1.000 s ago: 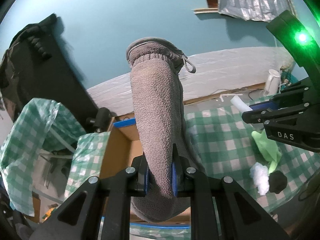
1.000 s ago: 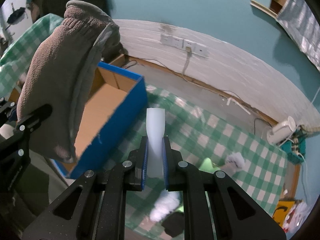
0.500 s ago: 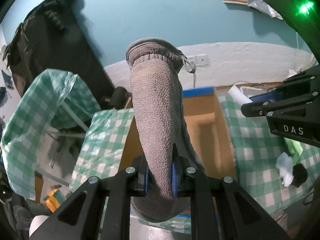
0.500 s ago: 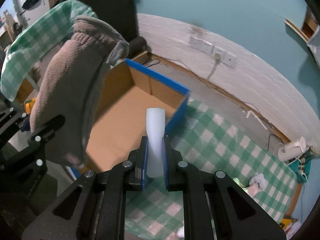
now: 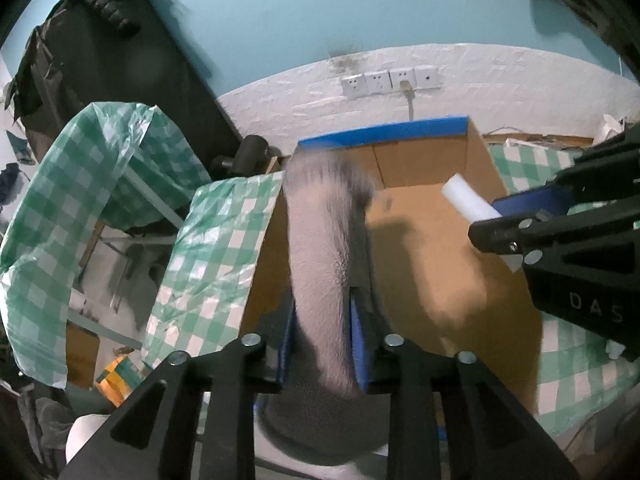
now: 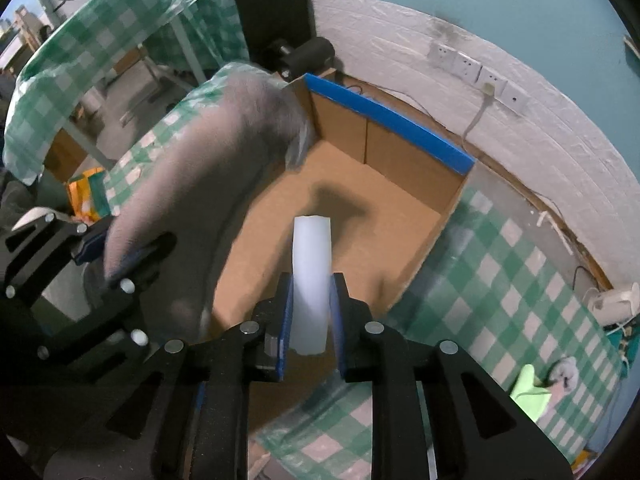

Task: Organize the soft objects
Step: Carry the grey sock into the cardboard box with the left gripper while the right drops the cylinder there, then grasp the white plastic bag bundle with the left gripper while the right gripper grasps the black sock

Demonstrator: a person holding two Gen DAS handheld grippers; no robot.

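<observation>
An open cardboard box (image 5: 424, 160) with blue edges lies below both grippers. Between the pads of my left gripper (image 5: 322, 336) is a grey fleece pouch (image 5: 320, 248). The jaws are opening, and the pouch is blurred and slumping forward over the box, its grip loosened. The right wrist view shows the pouch (image 6: 208, 184) tipping toward the box floor (image 6: 384, 232). My right gripper (image 6: 311, 316) has a white foam roll (image 6: 312, 264) upright between its pads over the box. These jaws are opening too, and the roll still touches both pads. The left wrist view shows that roll (image 5: 466, 200) at right.
The box rests on a table with a green checked cloth (image 6: 500, 264). A lime cloth (image 6: 528, 384) and a white fluffy piece (image 6: 564, 372) lie at its far right. Another checked cover (image 5: 60, 184) drapes at left. A white wall with sockets (image 5: 390, 80) stands behind.
Both grippers swung over the open box and sank toward it. The pouch, upright before, now droops forward and is blurred. The pinched foam roll has widened between the right pads.
</observation>
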